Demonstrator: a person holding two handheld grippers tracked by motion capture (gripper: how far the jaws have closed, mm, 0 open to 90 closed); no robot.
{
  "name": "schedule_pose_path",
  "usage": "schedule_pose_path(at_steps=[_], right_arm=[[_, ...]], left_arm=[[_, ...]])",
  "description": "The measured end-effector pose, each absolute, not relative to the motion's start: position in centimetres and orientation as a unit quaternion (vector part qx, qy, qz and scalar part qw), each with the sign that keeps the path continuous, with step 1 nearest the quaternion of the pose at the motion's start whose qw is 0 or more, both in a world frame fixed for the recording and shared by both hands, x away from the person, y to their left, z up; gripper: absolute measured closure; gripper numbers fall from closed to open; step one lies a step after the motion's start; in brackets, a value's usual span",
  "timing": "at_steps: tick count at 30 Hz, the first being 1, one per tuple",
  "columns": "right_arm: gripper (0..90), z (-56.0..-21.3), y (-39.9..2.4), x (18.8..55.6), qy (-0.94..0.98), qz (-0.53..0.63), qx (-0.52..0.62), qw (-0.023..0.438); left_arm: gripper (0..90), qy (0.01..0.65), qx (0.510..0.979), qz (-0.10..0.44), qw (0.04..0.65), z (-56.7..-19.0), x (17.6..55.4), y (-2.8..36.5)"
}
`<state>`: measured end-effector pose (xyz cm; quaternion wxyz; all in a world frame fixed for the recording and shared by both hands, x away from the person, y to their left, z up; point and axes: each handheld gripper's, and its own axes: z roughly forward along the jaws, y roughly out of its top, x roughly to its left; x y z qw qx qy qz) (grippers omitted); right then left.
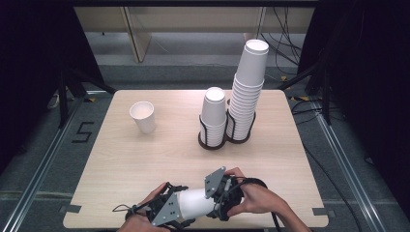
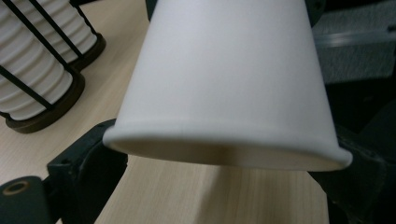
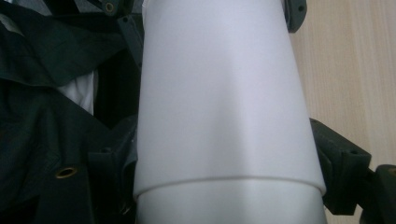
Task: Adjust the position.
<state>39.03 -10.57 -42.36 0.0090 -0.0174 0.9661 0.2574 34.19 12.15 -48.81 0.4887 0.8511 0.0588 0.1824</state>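
At the near edge of the desk [image 1: 145,159], a little right of its middle, a person holds two grippers facing one another with white paper cups lying level between them. The left gripper [image 1: 180,209] has the wide rim end of the outer cup [image 1: 196,202] between its jaws. In the left gripper view the rim sits between the dark jaws, but I cannot tell whether the pads press on it or stand just off it. In the right gripper view a seam runs across the white wall where the outer cup ends and an inner cup [image 3: 233,205] nested in it carries on toward the camera; the right gripper [image 1: 215,195] is clenched on that nested end.

Further back, right of the desk's middle, a short stack of cups [image 1: 213,113] and a tall stack [image 1: 247,92] stand side by side in a dark wire holder [image 1: 212,143]. A lone cup [image 1: 143,116] stands upright toward the far left corner.
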Motion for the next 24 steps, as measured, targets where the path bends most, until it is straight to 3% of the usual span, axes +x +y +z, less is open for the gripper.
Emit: schedule_pose_path(at_steps=[3,7,24], right_arm=[[23.3,-41.9,-11.5,39.8,0.955,0.294,-0.03,-0.021],[23.3,-41.4,-12.1,40.0,0.944,0.327,-0.028,-0.019],[23.6,-42.3,-11.9,40.2,0.936,0.347,-0.035,-0.058]], left_arm=[[7.0,0.07,0.828,0.18,0.526,-48.4,34.3,12.6],[6.7,0.084,0.801,0.165,0.57,-48.1,34.3,12.7],[9.9,0.069,0.792,0.147,0.588,-47.6,34.0,12.7]])
